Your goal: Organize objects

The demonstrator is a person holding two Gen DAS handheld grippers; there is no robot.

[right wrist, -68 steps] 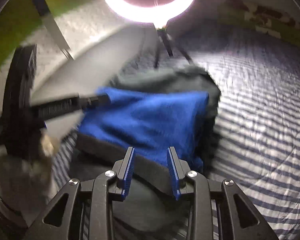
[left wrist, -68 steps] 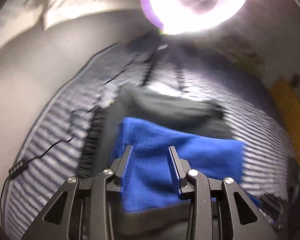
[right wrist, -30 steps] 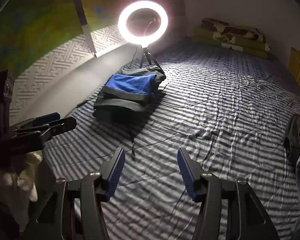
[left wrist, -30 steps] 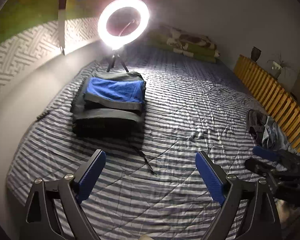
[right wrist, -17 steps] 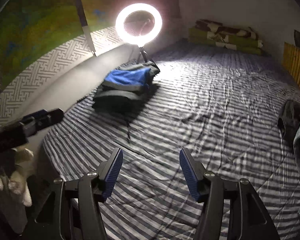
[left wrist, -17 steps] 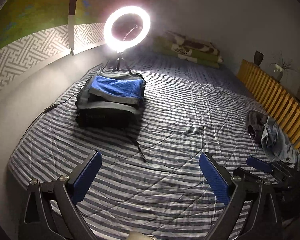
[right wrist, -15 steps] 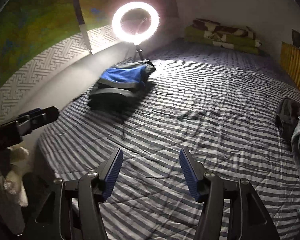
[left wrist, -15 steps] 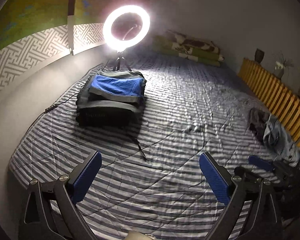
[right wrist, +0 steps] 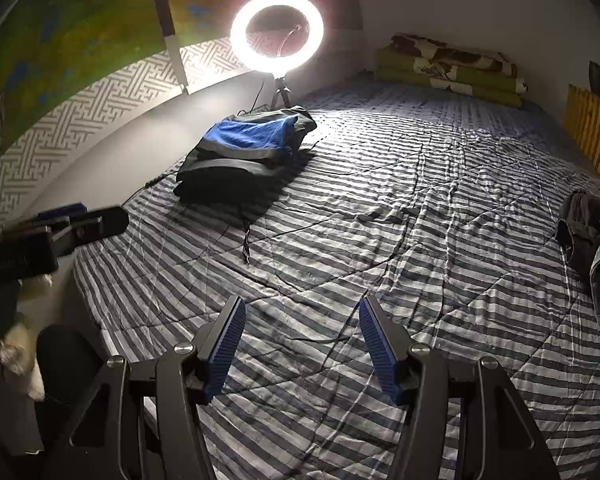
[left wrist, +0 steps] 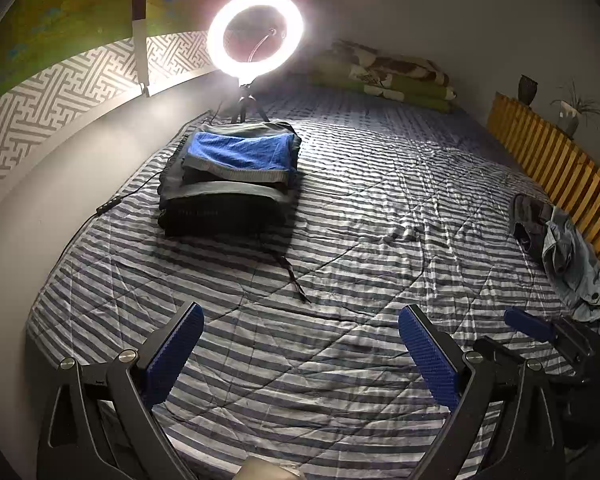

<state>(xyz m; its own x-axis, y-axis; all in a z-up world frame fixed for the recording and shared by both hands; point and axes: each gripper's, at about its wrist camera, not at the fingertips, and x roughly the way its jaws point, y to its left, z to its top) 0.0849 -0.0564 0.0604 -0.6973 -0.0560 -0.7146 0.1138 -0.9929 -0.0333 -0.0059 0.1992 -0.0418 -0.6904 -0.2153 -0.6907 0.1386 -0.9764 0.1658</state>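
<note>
Striped bed [left wrist: 340,208]; both grippers [left wrist: 300,336] [right wrist: 302,334] tilted down, fingers apart, empty.

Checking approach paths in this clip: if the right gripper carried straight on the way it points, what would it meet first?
Most likely the bare striped bedspread. The right gripper, jaws open and empty, tilts down at it; the folded clothes stack lies off to the left.

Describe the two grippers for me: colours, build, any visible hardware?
Both match: the left gripper and right gripper have matte black angular frames with triangular cut-outs and silver round screw heads at the pivots. Their jaws carry blue ribbed pads. No cables, markings or sleeves show.
</note>
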